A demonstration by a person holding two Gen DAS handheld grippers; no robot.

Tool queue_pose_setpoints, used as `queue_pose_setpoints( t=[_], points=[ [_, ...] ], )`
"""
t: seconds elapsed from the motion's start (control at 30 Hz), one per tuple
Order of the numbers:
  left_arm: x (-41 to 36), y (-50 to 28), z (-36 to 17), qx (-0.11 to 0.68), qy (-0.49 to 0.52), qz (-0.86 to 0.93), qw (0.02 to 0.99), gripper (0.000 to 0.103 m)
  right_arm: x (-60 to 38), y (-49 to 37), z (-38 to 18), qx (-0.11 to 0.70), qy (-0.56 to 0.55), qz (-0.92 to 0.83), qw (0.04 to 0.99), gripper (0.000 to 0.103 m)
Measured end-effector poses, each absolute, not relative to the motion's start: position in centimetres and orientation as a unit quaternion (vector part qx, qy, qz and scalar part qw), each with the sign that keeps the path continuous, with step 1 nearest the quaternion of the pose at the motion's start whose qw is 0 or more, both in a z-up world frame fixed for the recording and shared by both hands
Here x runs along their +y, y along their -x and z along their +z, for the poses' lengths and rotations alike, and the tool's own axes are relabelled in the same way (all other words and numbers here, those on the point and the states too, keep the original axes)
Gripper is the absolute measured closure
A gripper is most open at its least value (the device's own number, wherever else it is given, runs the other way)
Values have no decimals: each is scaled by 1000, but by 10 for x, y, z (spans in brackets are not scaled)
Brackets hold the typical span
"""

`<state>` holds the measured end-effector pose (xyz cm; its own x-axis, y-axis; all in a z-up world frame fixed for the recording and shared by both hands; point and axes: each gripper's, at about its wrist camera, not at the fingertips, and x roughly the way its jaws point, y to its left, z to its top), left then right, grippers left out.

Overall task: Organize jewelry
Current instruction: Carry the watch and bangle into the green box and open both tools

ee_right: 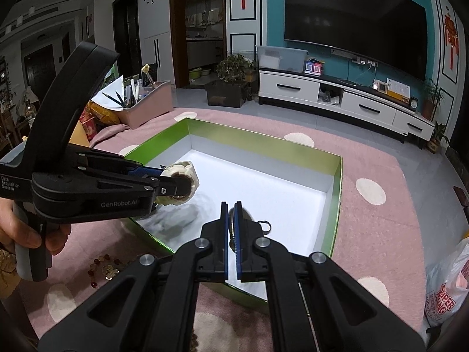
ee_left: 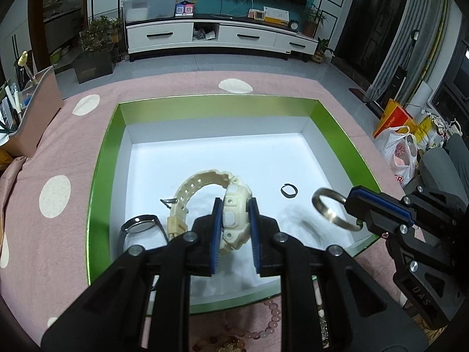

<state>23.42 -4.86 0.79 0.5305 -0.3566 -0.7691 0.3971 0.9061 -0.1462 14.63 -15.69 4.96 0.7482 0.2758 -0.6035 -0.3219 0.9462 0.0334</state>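
Observation:
My left gripper (ee_left: 235, 205) is shut on a cream plastic watch (ee_left: 234, 220) and holds it over the near part of the green box (ee_left: 102, 158); it also shows in the right wrist view (ee_right: 178, 186). My right gripper (ee_right: 231, 208) is shut on a metal bangle (ee_left: 334, 211), held above the box's near right corner. In the box lie a black-faced watch (ee_left: 140, 224) at the near left and a small dark ring (ee_left: 289, 190), also in the right wrist view (ee_right: 263, 224).
The box stands on a pink cloth with cream dots (ee_left: 55, 190). Pink and amber bead strands (ee_left: 269, 322) lie on the cloth before the box, also in the right wrist view (ee_right: 102, 267). A pink bin (ee_right: 146, 102) stands at the left, a plastic bag (ee_left: 398, 152) at the right.

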Motion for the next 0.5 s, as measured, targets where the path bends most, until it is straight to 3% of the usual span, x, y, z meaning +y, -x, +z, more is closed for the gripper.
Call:
queue_pose_setpoints(
  t=[0.5],
  points=[
    [-57,-240,1,438,-35,-213,873,83,-160,-151,46,322,29,160,933,101]
  ],
)
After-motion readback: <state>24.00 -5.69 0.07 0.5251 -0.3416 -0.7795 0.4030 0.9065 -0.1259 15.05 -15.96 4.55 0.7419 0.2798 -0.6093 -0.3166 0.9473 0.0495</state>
